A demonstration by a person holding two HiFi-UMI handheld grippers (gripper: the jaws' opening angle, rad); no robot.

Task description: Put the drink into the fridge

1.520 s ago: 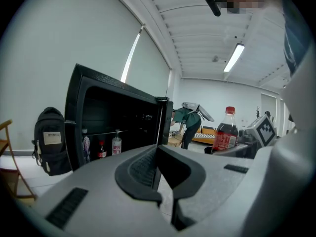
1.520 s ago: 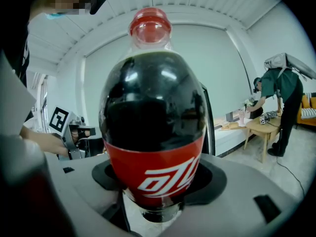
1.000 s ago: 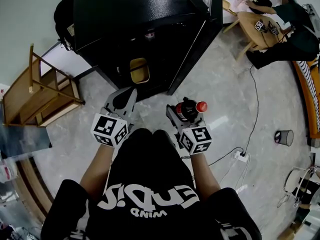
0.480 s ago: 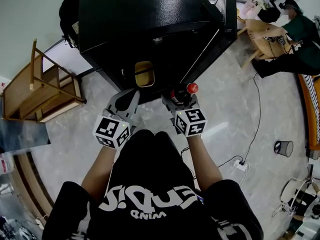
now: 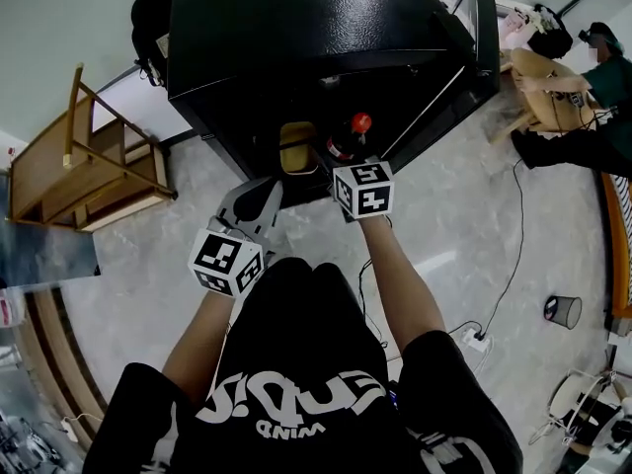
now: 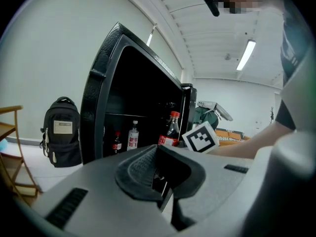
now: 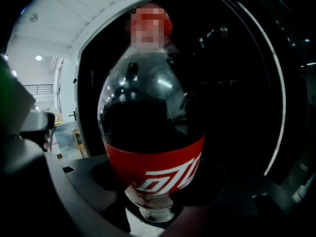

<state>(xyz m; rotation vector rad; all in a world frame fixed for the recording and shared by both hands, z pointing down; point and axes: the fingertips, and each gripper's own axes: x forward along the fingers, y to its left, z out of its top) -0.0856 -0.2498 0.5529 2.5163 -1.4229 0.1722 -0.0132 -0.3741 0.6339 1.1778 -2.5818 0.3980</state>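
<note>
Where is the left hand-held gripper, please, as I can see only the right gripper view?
Observer: The left hand-held gripper hangs outside the fridge, nearer the person's body, with its jaws together and empty.
Operator: Thank you. Is anything already stored inside?
Observer: Yes. The left gripper view shows a dark bottle and a clear bottle standing inside, side by side.
Operator: And is the door out of my way?
Observer: In the head view the door stands swung open, to the right of the cola bottle you hold.
</note>
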